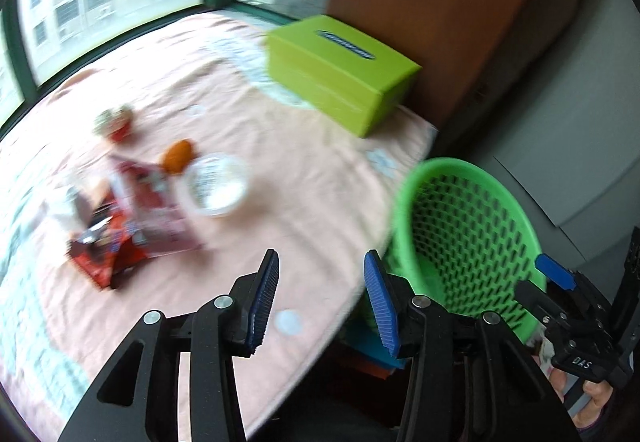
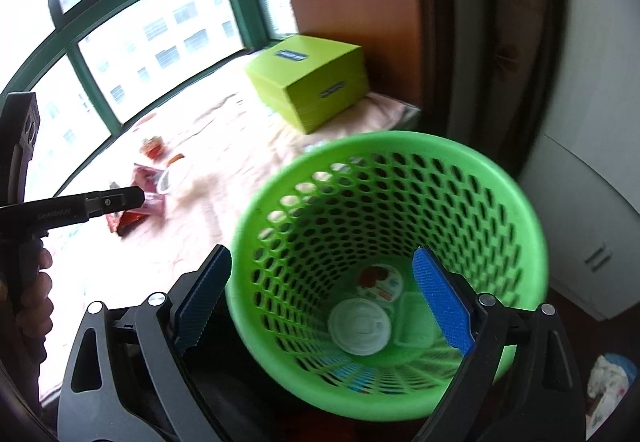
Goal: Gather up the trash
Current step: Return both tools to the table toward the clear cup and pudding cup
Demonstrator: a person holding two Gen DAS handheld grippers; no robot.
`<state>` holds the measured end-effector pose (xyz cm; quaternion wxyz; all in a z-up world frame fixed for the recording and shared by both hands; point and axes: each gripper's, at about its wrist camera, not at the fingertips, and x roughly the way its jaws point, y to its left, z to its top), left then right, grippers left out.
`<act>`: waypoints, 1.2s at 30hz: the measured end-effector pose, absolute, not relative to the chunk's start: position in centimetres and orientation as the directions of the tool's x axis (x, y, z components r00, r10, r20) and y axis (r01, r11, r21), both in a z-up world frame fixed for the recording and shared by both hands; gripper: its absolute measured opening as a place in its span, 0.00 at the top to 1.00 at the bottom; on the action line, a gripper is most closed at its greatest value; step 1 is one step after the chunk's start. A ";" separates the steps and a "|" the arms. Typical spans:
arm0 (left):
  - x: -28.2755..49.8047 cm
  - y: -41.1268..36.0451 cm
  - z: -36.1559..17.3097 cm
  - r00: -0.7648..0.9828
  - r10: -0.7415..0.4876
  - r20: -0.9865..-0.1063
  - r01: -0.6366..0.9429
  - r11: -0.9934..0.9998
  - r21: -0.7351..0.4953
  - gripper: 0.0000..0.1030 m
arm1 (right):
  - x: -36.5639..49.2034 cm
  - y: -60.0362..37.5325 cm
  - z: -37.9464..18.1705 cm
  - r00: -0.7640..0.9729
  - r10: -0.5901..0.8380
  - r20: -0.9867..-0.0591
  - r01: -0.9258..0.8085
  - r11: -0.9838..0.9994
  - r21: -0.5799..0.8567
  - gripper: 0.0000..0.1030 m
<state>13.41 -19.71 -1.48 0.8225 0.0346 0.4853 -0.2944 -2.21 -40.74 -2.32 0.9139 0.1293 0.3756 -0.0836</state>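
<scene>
Only the right wrist view looks down into the green perforated plastic basket (image 2: 384,242), where a round translucent lid (image 2: 359,326), a printed round lid (image 2: 380,280) and a clear tray (image 2: 416,322) lie on its bottom. The right gripper (image 2: 324,298) hangs over its rim, jaws wide apart and empty. The left wrist view shows the remaining trash more closely on the pink cloth-covered bench (image 1: 300,202): crinkled red wrappers (image 1: 128,218), a white round cup (image 1: 216,186), an orange lump (image 1: 178,156). The left gripper (image 1: 320,302) hovers above the bench edge, jaws apart, empty. A lime box (image 1: 340,70) sits at the far corner.
</scene>
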 end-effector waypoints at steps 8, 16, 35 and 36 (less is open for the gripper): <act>16.4 -11.8 -1.3 0.456 -0.347 -0.819 0.370 0.911 -0.181 0.51 | 0.8 -37.3 -2.1 0.705 0.009 -0.709 0.159 0.972 0.171 0.11; 20.5 -3.4 -1.9 0.543 -0.177 -0.821 0.200 0.977 -0.078 0.51 | 3.5 -33.7 -2.0 0.696 0.061 -0.715 0.078 0.984 0.160 0.11; 24.8 1.7 -8.6 0.510 -0.056 -0.859 0.202 0.978 0.056 0.35 | 10.7 -28.8 -3.4 0.648 0.113 -0.753 0.000 0.989 0.148 0.11; 24.8 1.6 -8.7 0.513 -0.051 -0.857 0.207 0.976 0.066 0.35 | 11.1 -28.6 -3.5 0.646 0.116 -0.755 -0.005 0.989 0.148 0.11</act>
